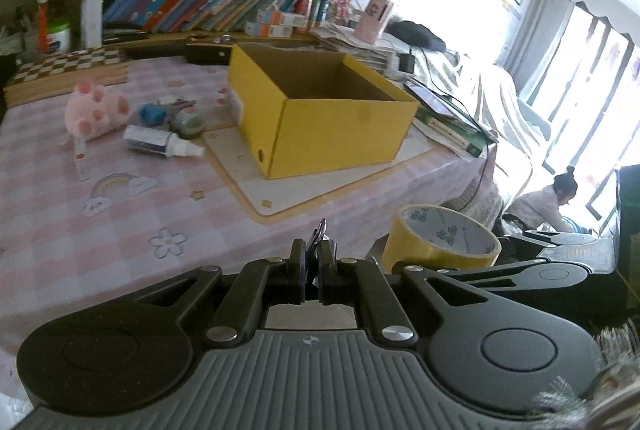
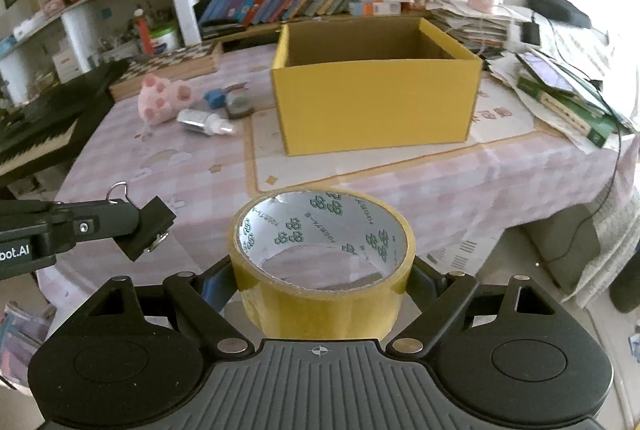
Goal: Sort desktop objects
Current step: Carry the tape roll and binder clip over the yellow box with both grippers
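Metal glints from the small binder clip [image 1: 320,230] pinched in the left hand-held gripper [image 1: 314,262], while the right hand-held gripper [image 2: 322,270] clamps the light, stiff yellow tape roll [image 2: 324,254] by its outer wall (likely slick), above the pink-checked bench [image 2: 440,182] near the open yellow cardboard box [image 2: 376,102].

Tape roll [image 2: 322,262] between right claw [image 2: 322,284] fingers

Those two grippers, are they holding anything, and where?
Right gripper clamps a yellow tape roll across its outer sides. Left gripper pinches a small binder clip by its body.
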Available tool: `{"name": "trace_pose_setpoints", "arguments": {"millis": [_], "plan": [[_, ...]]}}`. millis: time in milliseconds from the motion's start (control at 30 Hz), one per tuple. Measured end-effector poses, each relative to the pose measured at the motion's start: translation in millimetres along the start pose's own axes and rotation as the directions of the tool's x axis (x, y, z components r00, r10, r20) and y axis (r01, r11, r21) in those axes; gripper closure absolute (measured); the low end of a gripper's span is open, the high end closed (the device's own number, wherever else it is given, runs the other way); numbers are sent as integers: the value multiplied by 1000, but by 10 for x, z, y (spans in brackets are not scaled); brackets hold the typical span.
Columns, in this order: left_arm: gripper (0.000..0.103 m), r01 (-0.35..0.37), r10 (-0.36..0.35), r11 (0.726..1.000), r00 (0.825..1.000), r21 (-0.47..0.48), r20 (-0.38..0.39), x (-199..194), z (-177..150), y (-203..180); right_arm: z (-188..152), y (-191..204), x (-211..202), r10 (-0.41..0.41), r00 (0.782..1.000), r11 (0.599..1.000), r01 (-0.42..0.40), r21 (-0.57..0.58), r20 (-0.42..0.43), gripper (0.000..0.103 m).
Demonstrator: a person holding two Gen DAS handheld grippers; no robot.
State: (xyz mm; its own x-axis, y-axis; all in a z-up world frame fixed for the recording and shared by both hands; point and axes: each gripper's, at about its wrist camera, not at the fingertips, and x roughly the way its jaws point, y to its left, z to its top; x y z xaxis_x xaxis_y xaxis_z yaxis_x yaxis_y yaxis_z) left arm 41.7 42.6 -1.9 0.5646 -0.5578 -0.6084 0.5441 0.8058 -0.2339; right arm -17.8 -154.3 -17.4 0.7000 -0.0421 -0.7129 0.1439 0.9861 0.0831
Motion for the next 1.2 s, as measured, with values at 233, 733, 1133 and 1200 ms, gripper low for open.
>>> {"name": "trace_pose_setpoints", "arguments": {"millis": [233,733,1133,1200], "plan": [[98,24,-24,999,1000,25,-10,179,121,-147,59,-208,17,-19,1000,1000,19,22,2,15],[98,52,-51,997,999,62,-16,601,438,-447,344,-672,202,-28,1000,999,28,36,-4,15],[98,33,-38,996,997,87,59,918,898,-667,792,-979,325,14,996,1000,-13,-18,83,15],[98,22,-29,996,996,90,82,955,996,-689,897,-1019,355,28,995,999,-25,-34,97,15]]}}
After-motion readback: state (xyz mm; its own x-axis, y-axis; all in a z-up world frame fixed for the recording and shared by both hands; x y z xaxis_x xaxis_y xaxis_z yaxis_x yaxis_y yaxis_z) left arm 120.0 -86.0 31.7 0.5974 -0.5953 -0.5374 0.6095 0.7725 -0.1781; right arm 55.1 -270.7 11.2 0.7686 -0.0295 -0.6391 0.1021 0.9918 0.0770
